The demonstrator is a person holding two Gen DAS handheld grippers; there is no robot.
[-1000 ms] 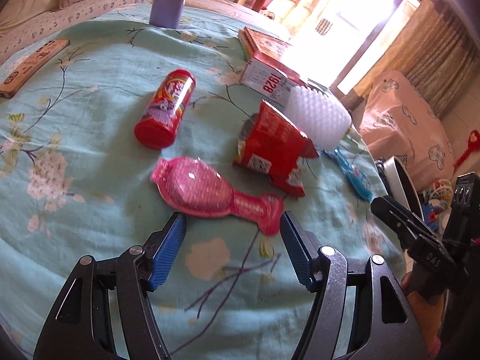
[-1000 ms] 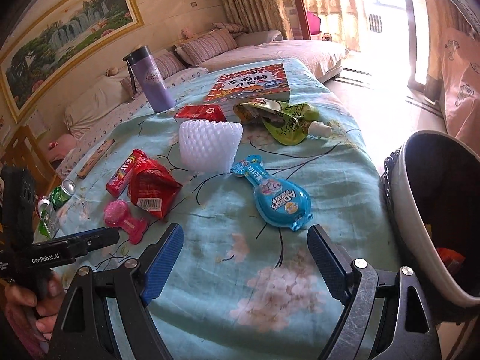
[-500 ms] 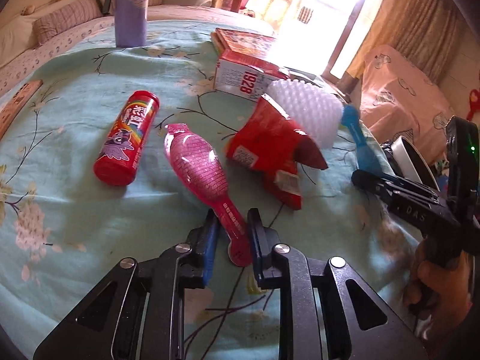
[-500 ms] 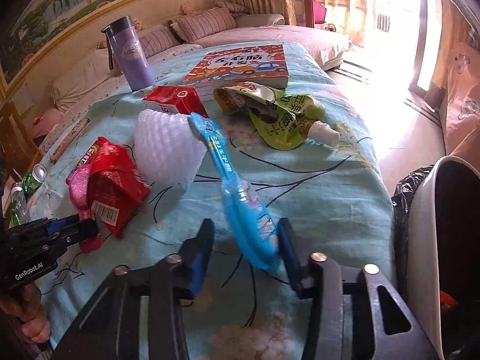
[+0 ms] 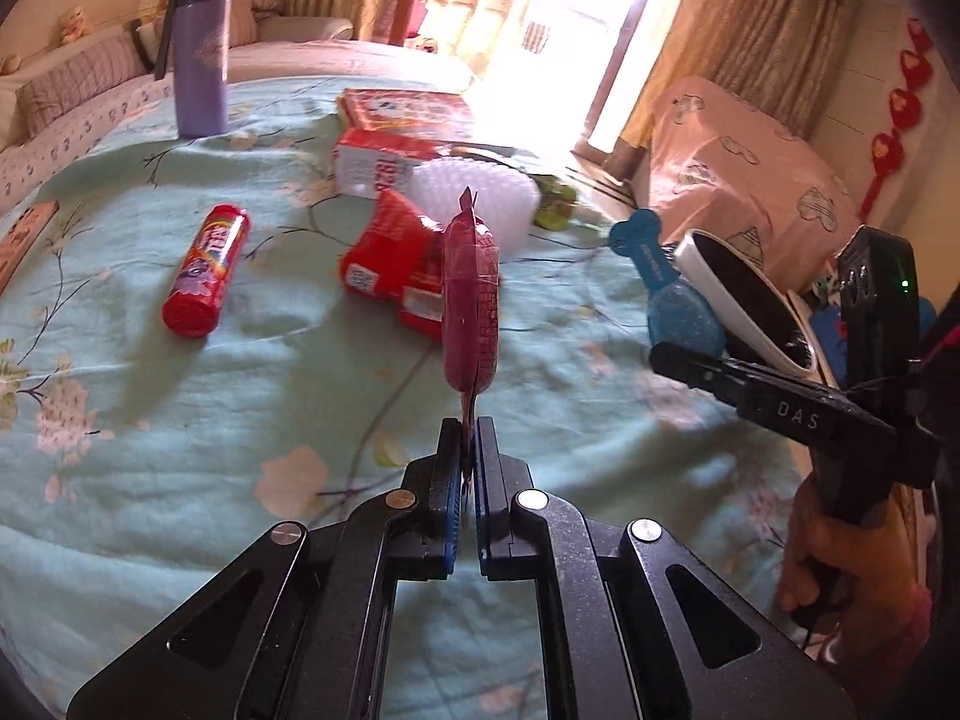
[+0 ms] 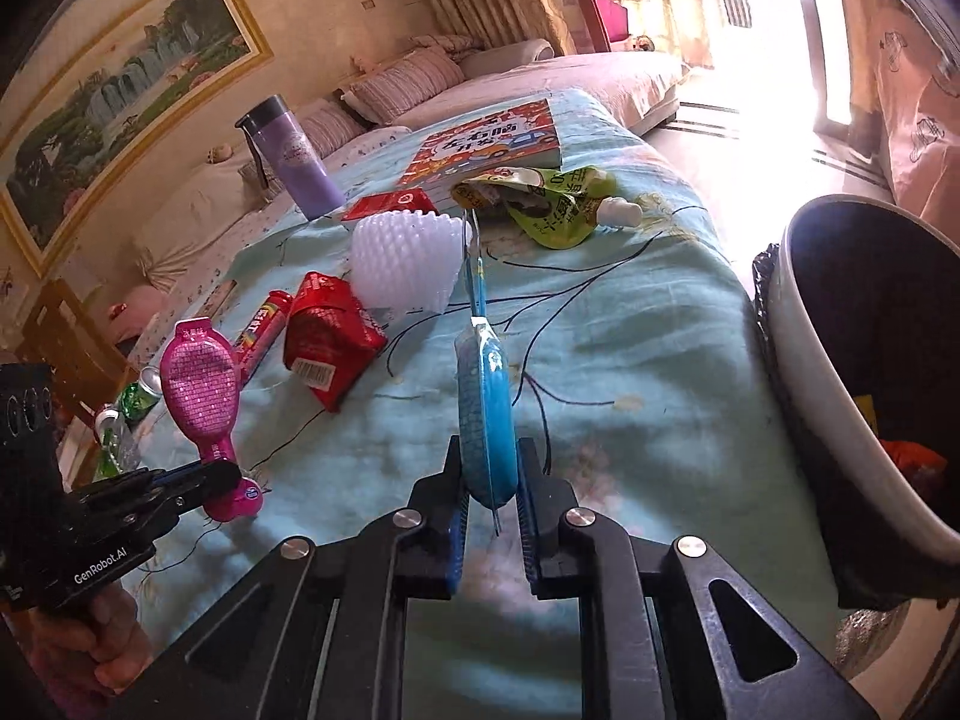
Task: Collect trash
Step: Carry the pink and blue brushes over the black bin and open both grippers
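Note:
My left gripper [image 5: 467, 429] is shut on the tail of a pink candy blister pack [image 5: 471, 300] and holds it edge-on above the table; it also shows in the right wrist view [image 6: 201, 384]. My right gripper [image 6: 491, 483] is shut on a blue candy blister pack [image 6: 485, 402], also lifted, seen from the left wrist view [image 5: 675, 300]. A white trash bin [image 6: 804, 372] with a black liner stands just right of the table. A red crumpled wrapper [image 6: 327, 333], a red candy tube [image 5: 207, 270], white foam netting [image 6: 402, 258] and a green pouch [image 6: 552, 204] lie on the cloth.
A purple flask [image 6: 294, 159], a red carton [image 5: 375, 165] and a picture book [image 6: 486, 144] stand at the far side of the turquoise flowered tablecloth [image 6: 630, 330]. A wooden strip [image 5: 21, 240] lies at the left edge. A sofa is behind.
Both grippers have lifted their packs off the cloth and turned them edge-on. The left gripper closed tighter on the pink pack's tail. The right gripper moved nearer the bin.

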